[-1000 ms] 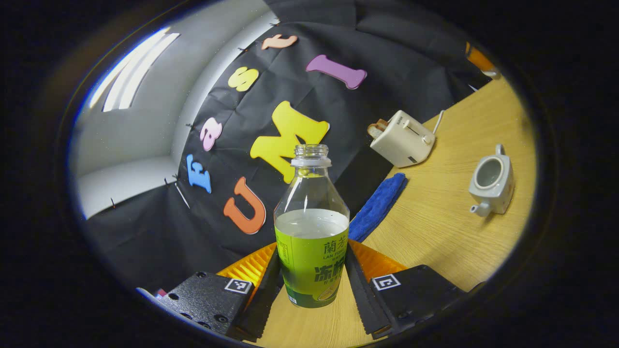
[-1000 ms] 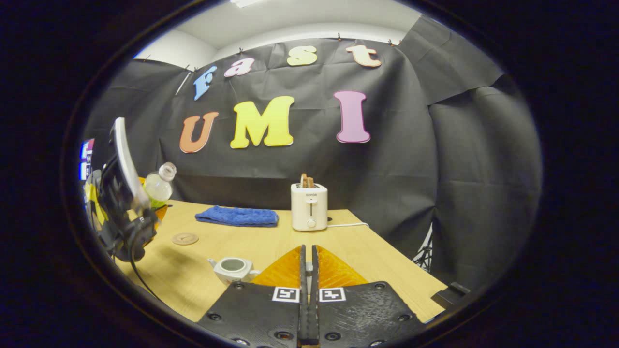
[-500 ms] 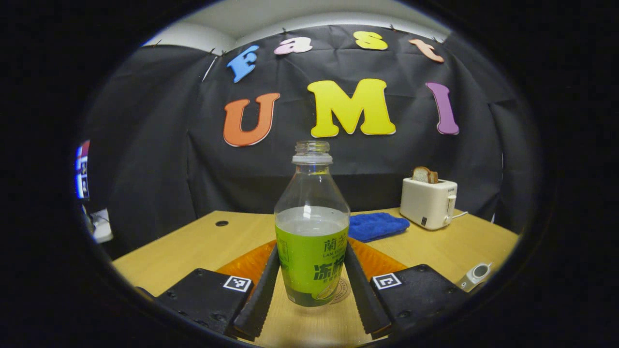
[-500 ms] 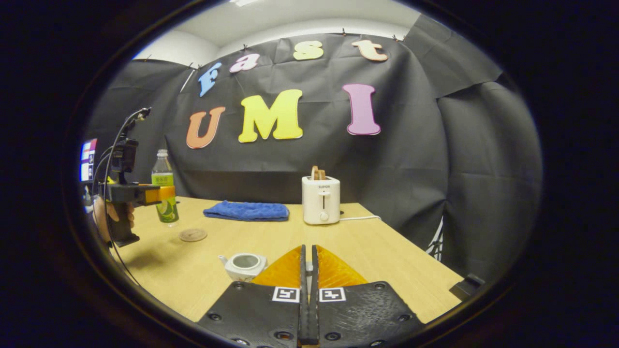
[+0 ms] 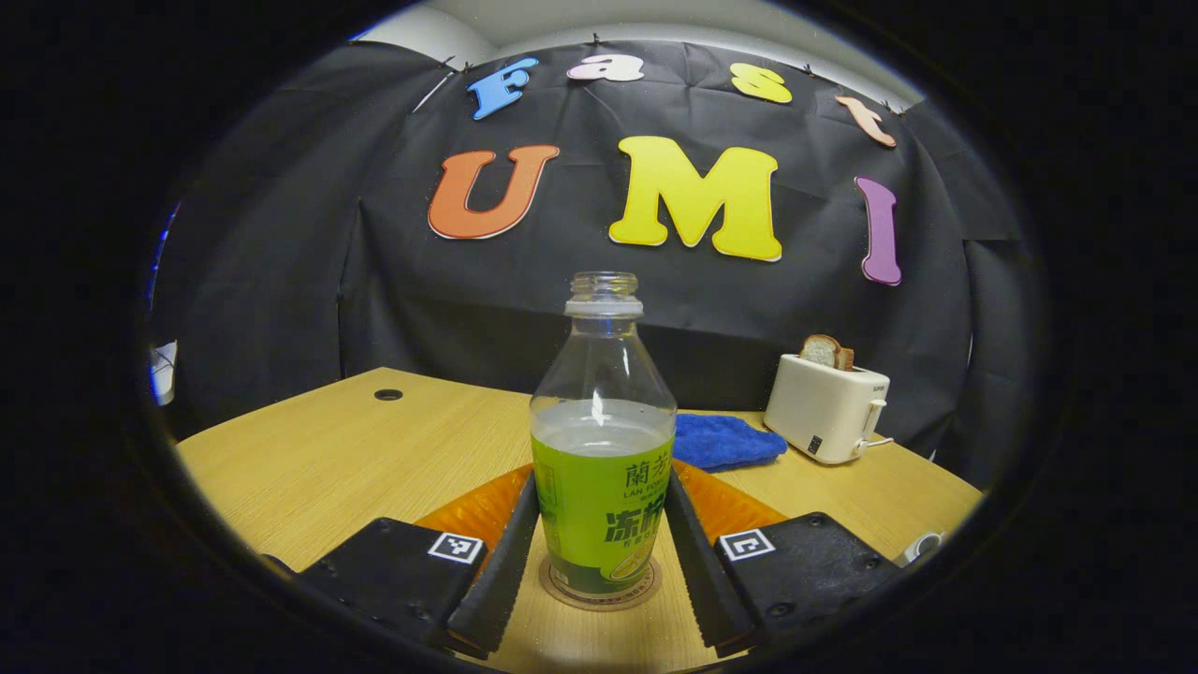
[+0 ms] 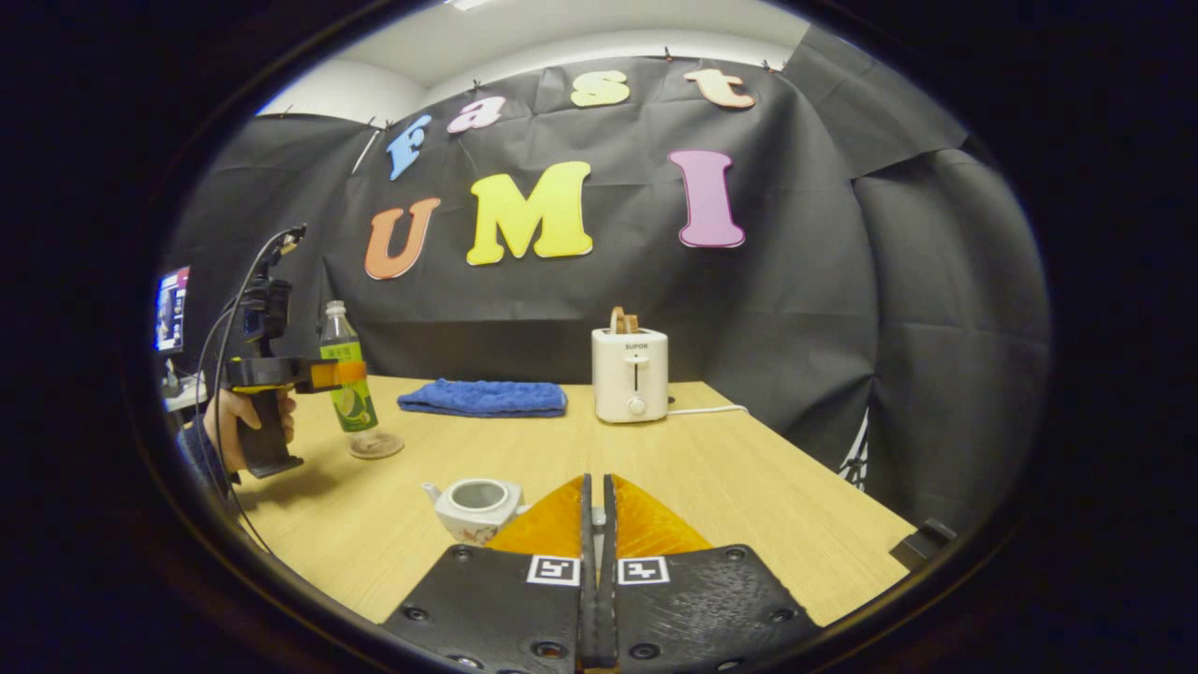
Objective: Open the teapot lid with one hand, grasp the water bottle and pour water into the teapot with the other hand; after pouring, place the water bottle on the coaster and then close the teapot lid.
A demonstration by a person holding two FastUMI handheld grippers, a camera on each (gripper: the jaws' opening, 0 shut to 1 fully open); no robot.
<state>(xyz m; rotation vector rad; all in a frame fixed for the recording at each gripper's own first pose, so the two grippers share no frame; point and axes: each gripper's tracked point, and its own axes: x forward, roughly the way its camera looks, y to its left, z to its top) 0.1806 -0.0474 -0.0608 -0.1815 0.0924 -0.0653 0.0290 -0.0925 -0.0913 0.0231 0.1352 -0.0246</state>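
Observation:
A clear water bottle (image 5: 603,449) with a green label and no cap stands upright on the round coaster (image 5: 599,601). My left gripper (image 5: 601,482) is shut on its labelled body, one finger on each side. In the right gripper view the same bottle (image 6: 344,384) rests on the coaster (image 6: 377,446), with a hand (image 6: 234,421) holding the left gripper (image 6: 323,374). The white teapot (image 6: 475,505) sits lidless on the table just left of my right gripper (image 6: 596,487). That gripper is shut on a small pale piece (image 6: 596,514), apparently the lid's knob; the lid itself is hidden.
A white toaster (image 6: 630,374) with bread in it and a folded blue cloth (image 6: 484,398) stand at the back of the wooden table (image 6: 730,487). The table's right edge runs close to the booth wall. A cable hole (image 5: 387,394) lies at the far left.
The left gripper swung the bottle from a tilt back to upright and lowered it onto the coaster. The right gripper stayed shut near the teapot.

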